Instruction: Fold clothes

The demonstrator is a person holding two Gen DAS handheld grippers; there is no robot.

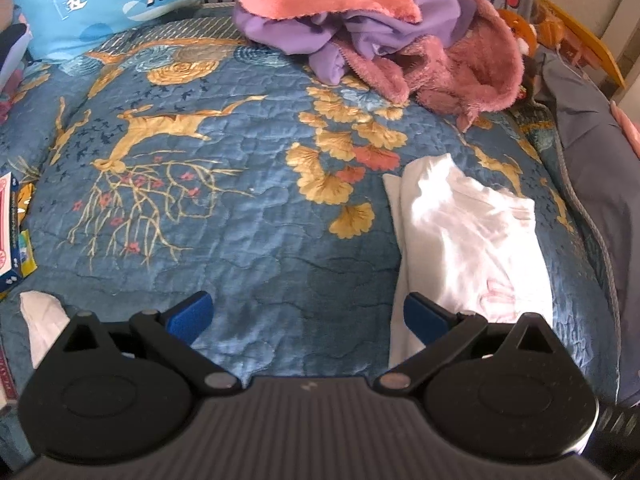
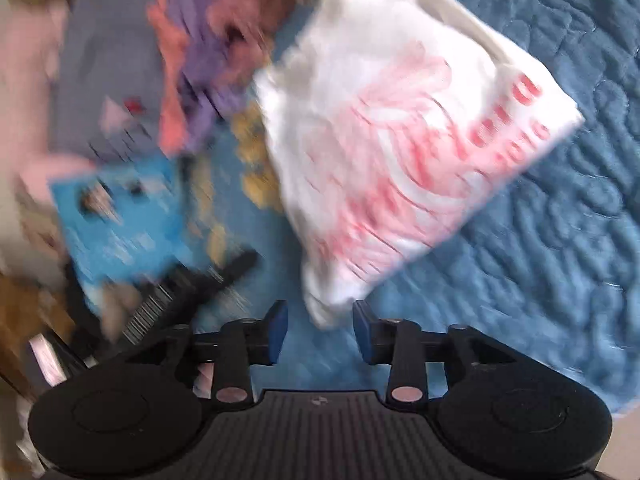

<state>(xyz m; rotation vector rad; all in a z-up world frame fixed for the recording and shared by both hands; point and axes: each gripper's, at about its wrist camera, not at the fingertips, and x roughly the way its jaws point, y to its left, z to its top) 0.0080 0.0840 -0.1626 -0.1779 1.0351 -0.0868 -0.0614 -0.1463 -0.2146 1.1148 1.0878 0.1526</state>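
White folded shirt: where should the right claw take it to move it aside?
Probably the near corner of the white folded shirt, the point closest to the right claw, which is open in front of it. Come in low along the blue quilt, so one finger slides beneath all the layers; the view is blurred.

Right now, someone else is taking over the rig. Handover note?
Left gripper: open, empty, hovering over the blue quilt.
Right gripper: open, empty, just short of the near corner of the white shirt; this view is motion-blurred.
Done: white shirt with pink print lies folded on the quilt, to the right of the left gripper.
Left: the heap of pink and purple clothes at the far edge is unfolded. A white cloth lies at the near left; cannot tell what it is.
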